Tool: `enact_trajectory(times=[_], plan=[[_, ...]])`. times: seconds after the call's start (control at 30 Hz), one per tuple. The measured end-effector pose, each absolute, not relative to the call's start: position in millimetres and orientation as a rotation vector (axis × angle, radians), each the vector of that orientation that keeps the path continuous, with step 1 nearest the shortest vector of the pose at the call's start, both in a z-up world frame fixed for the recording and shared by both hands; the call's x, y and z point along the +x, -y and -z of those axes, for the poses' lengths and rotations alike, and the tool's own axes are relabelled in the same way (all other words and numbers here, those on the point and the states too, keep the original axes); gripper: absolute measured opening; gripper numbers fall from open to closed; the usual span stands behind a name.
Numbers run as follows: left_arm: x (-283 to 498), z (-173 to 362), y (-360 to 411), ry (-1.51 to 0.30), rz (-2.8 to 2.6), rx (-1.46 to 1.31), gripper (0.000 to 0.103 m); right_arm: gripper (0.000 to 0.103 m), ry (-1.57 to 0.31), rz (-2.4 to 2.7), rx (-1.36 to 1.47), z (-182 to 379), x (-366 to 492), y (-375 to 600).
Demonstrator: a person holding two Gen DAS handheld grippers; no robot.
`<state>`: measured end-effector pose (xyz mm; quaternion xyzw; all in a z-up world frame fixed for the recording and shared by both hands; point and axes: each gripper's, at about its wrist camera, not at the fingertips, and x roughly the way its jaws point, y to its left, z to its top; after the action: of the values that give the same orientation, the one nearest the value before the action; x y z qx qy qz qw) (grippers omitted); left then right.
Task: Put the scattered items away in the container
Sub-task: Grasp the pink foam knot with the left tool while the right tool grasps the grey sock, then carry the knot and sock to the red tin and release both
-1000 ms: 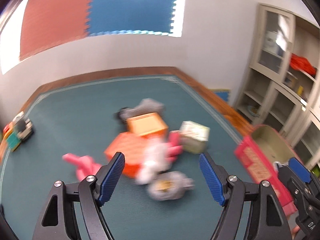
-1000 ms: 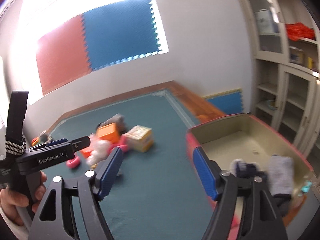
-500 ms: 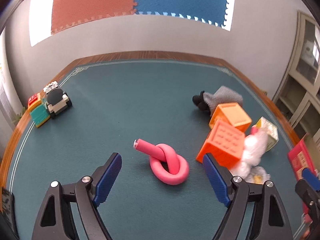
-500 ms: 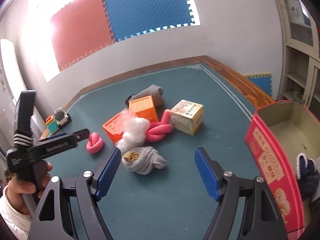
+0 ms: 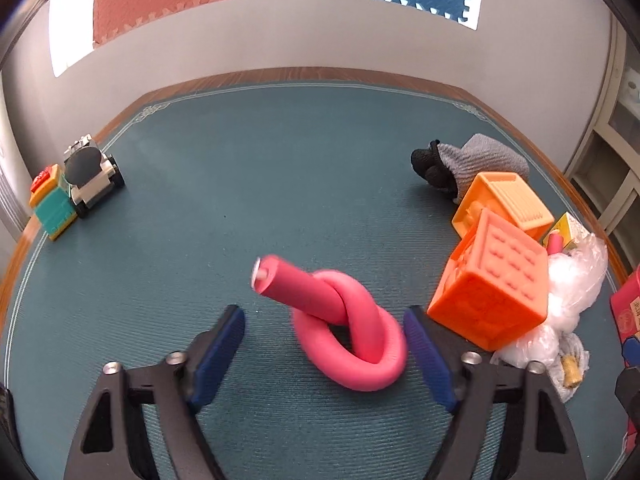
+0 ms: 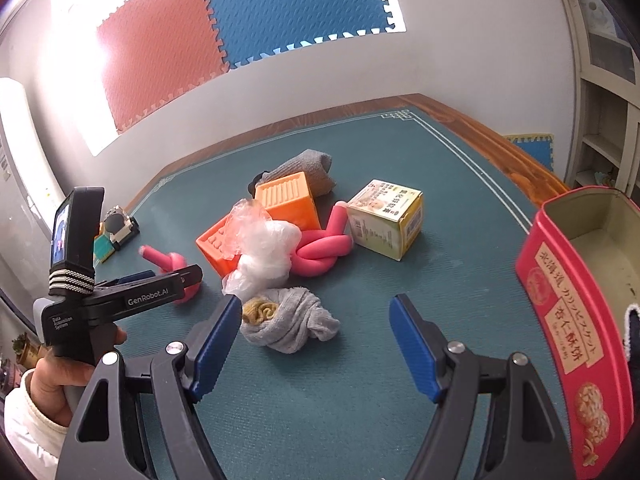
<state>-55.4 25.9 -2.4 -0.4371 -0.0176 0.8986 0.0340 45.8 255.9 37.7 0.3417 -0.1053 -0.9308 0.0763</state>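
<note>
Left wrist view showed the left gripper (image 5: 324, 344) with jaws wide apart, holding nothing, low over a teal carpet (image 5: 280, 168). A knotted pink foam tube (image 5: 344, 328) lay between its blue pads, nearer the right pad. An orange cube (image 5: 492, 292) sat just right of it. Right wrist view showed the right gripper (image 6: 316, 340) also wide open and empty, above a rolled grey cloth (image 6: 288, 320). The red tin container (image 6: 568, 320) stood at the right edge, well apart from the tube.
</note>
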Motion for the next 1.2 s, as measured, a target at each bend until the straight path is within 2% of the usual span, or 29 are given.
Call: enact_trajectory(times=[0.03,0.4,0.8,0.83,0.9,1.07,1.2], plan=[[-55.4,3.5,-25.5,0.058,-2.757,-1.351,0.053,0.079,0.314,2.789,1.026,-37.1,44.8,-255.5],[-35.7,-17.2,-13.0,0.161,-2.779,-1.241,0.053,0.079,0.287,2.770,1.083,-29.4,34.7,-248.5],[-24.0,-29.6,-18.5,0.175,-2.737,-1.178,0.053,0.079,0.320,2.624,1.206,-8.4,5.0,-233.7],[-23.3,-29.7,-19.2,0.172,-2.735,-1.178,0.053,0.075,0.322,2.603,1.213,-6.4,3.3,-232.0],[-21.9,-30.0,-20.0,0.166,-2.733,-1.177,0.053,0.055,0.324,2.578,1.190,-8.4,4.3,-230.1],[-21.2,-29.7,-21.6,0.152,-2.731,-1.175,0.053,0.049,0.314,2.610,1.147,-13.8,12.5,-232.6],[-17.8,-31.4,-25.8,0.130,-2.729,-1.157,0.053,0.049,0.327,2.685,1.094,-23.3,26.6,-244.0]])
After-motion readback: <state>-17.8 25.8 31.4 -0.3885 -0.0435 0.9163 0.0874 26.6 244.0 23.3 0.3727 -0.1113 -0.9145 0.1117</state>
